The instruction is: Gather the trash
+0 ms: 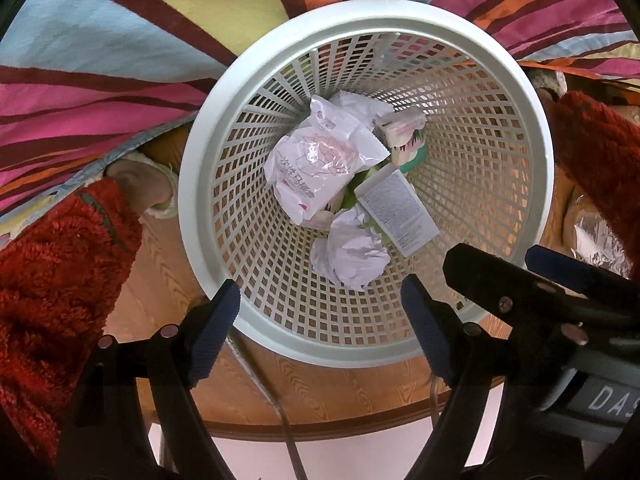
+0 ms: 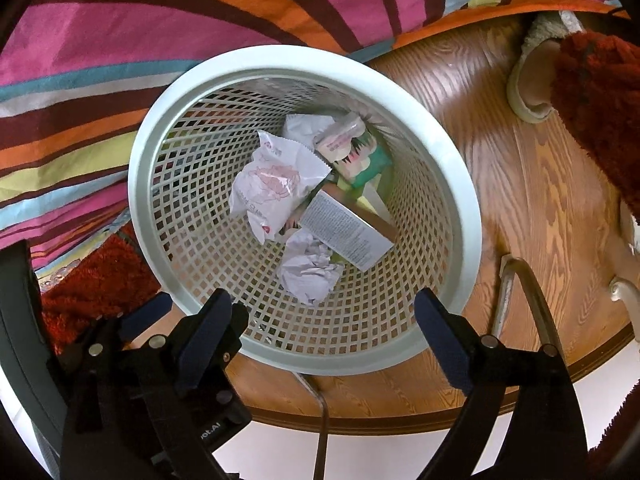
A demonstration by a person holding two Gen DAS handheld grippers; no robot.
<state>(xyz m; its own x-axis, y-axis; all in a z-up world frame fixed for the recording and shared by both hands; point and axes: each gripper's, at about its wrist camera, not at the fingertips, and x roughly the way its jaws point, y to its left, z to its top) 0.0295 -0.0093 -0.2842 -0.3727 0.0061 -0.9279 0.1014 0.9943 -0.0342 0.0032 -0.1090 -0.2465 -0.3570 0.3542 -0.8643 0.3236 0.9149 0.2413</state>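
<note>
Both grippers, left (image 1: 320,334) and right (image 2: 324,338), hang spread and empty over the bin (image 1: 532,112); the drop looks done, so they should lift clear of the rim.

Left gripper (image 1: 320,320): black plastic arms, dark-blue ribbed pads, silver round screws. Right gripper (image 2: 324,332): same build, white lettering on black housing at 7 o'clock. Person: fuzzy red fleece trousers (image 1: 60,264), pale fluffy slippers (image 2: 532,76).
</note>
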